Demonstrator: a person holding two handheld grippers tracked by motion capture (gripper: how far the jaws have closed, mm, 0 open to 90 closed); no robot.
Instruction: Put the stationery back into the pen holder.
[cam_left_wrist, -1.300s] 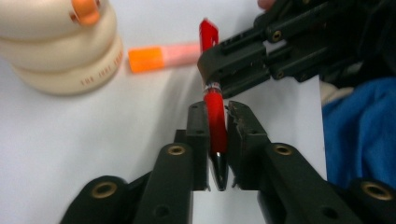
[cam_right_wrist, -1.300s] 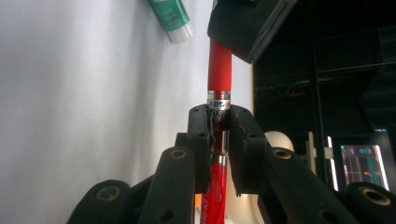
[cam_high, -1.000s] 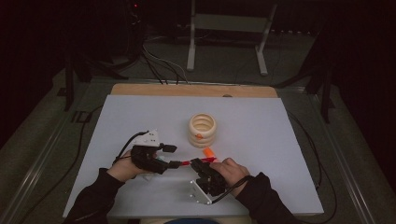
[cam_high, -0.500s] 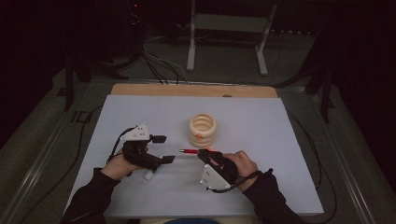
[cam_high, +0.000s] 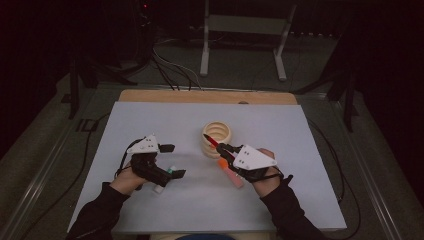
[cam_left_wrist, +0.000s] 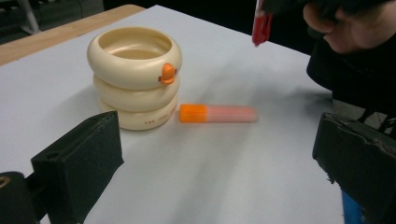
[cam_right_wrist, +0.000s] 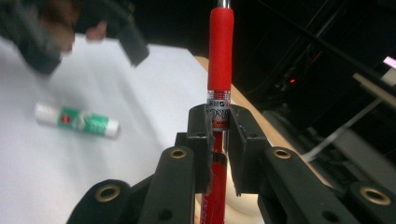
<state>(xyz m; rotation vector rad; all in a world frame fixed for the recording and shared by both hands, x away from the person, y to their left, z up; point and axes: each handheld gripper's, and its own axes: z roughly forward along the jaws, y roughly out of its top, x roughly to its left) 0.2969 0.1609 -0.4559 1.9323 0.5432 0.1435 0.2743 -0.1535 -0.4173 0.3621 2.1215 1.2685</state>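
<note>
The red pen has a rubbery red grip sleeve, a printed band below it and a metal tip. It stands upright in the middle of the right gripper view, clamped at the band. In the high view the pen sits at centre, slanting up-left, its tip over the cream ring stack, which stands on the white counter.

In the right gripper view, the red plastic pen runs off the top edge, its tip unseen, and its lower barrel is hidden behind the black jaws. The green-and-white glue stick at left is blurred, label unreadable. In the left gripper view, the orange-capped pink tube lies blurred mid-frame.
</note>
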